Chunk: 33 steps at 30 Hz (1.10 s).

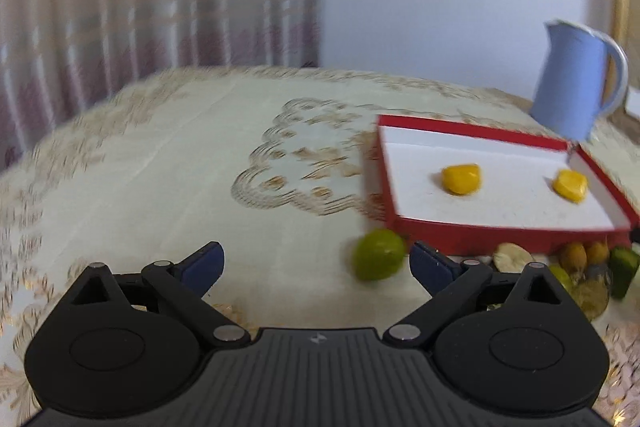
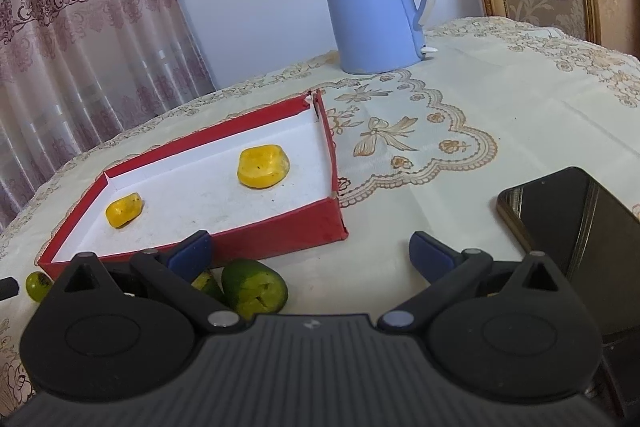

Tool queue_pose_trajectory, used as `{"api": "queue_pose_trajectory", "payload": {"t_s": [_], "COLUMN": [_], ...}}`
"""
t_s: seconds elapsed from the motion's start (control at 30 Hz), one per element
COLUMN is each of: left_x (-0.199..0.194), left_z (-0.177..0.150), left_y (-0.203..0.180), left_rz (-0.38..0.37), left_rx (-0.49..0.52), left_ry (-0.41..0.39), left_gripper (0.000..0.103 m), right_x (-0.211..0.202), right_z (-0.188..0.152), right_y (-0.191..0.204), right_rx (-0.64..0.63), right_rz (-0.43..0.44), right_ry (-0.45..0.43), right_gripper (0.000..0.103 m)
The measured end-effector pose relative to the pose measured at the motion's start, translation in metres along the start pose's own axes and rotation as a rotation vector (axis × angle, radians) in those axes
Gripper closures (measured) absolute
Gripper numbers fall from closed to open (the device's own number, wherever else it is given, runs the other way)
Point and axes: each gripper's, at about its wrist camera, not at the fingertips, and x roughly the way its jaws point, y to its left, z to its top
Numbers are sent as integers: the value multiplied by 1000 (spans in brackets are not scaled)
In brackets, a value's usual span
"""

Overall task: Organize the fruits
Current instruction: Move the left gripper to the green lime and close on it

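Observation:
A shallow red box [image 1: 500, 239] with a white floor lies on the table, and two yellow fruits [image 1: 460, 179] [image 1: 570, 185] rest inside it. In front of its near left corner sits a round green lime [image 1: 378, 255], between the fingers of my open left gripper [image 1: 318, 263] and close to the right finger. In the right wrist view the same box [image 2: 280, 241] holds both yellow fruits [image 2: 263, 166] [image 2: 124, 209]. My right gripper [image 2: 311, 253] is open and empty, just before the box's front wall. A green mango [image 2: 254, 285] lies under its left finger.
A blue kettle [image 2: 376, 3] stands behind the box. A black phone [image 2: 576, 223] lies to the right. More loose fruit [image 1: 576, 255] is piled before the box's front wall, and a small lime [image 2: 38, 286] lies at the left. An embroidered cloth [image 1: 160, 163] covers the table.

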Motion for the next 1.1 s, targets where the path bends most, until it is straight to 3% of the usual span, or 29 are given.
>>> {"api": "queue_pose_trajectory", "payload": {"t_s": [0.13,0.43,0.6,0.7,1.0,1.1], "left_x": [10,30,31,33,39,40], "left_z": [1,4,6,7,3,2], "left_y": [-24,-28,-29,-30,-25,-24], "left_rz": [67,-21,-10,-5,-10,-11], "left_rx": [102,131,159,161,132,121], "left_ry": [-27,43,25,24,46,55], "left_gripper": [3,4,4,9,9,19], "right_x": [-9,-21,-24,-24,-28,-28], "right_z": [-4,-17,-21,-21,-18,-16], "right_y": [8,42,48,48,38,30], "right_rx": [-39,-176,-179,-183,-184,-153], "right_rz": [-3,38,93,86,37,24], "right_ry": [-33,-27,4,2,-39,-39], "right_gripper": [0,0,0,0,0,0]}}
